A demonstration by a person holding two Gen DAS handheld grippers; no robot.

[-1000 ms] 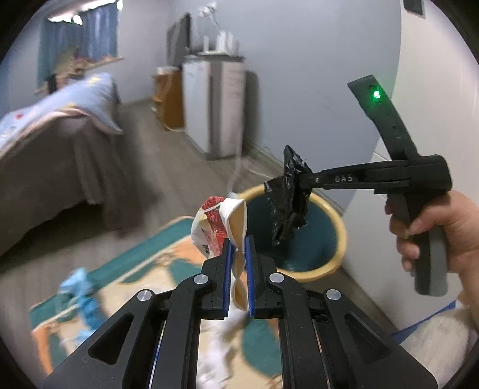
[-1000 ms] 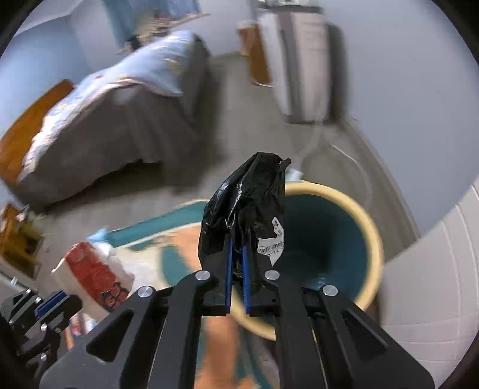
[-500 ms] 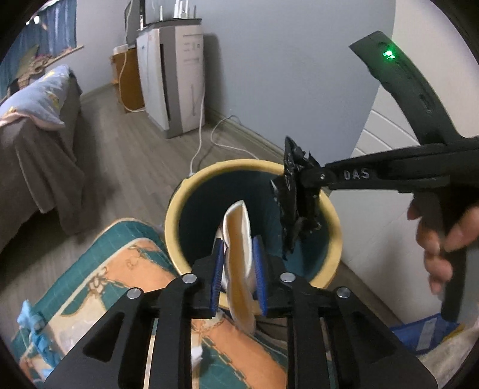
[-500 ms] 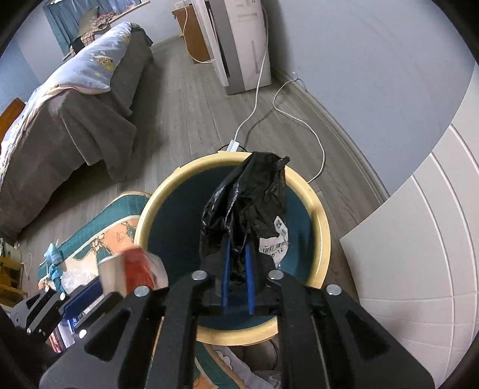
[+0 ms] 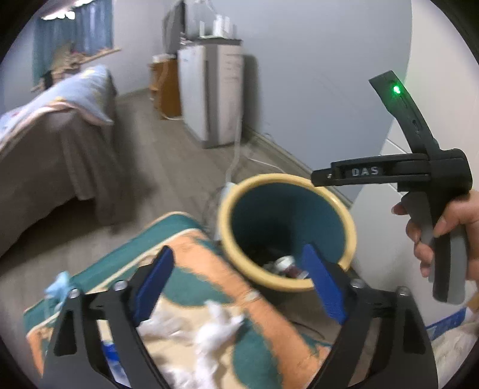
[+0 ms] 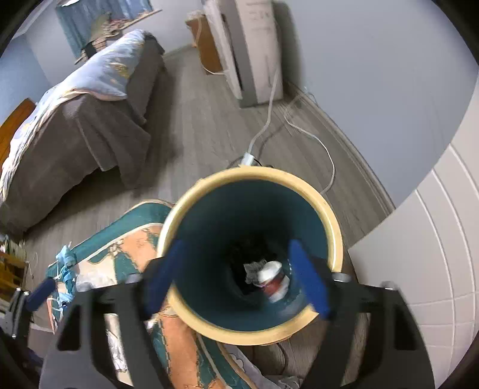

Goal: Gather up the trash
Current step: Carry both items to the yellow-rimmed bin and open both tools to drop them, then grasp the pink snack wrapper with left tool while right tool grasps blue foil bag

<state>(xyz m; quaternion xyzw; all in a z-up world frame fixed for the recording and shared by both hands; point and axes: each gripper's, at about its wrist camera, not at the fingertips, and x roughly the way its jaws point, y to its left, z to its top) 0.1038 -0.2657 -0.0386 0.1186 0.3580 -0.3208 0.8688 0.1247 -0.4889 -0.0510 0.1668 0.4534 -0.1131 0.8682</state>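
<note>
Both our tongs, left (image 5: 236, 287) and right (image 6: 236, 278), are opening with nothing between them, over the wastebasket (image 6: 335, 236). White crumpled tissue (image 5: 215, 326), lower centre on the rug (image 5: 269, 317), looks light and soft; we would pinch its bunched middle.

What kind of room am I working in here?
Most likely a bedroom in a home: a bed with a pale blue quilt, a patterned rug on grey wood-look flooring, and a yellow-rimmed wastebasket by the wall. A curtained window sits beyond the bed.
</note>
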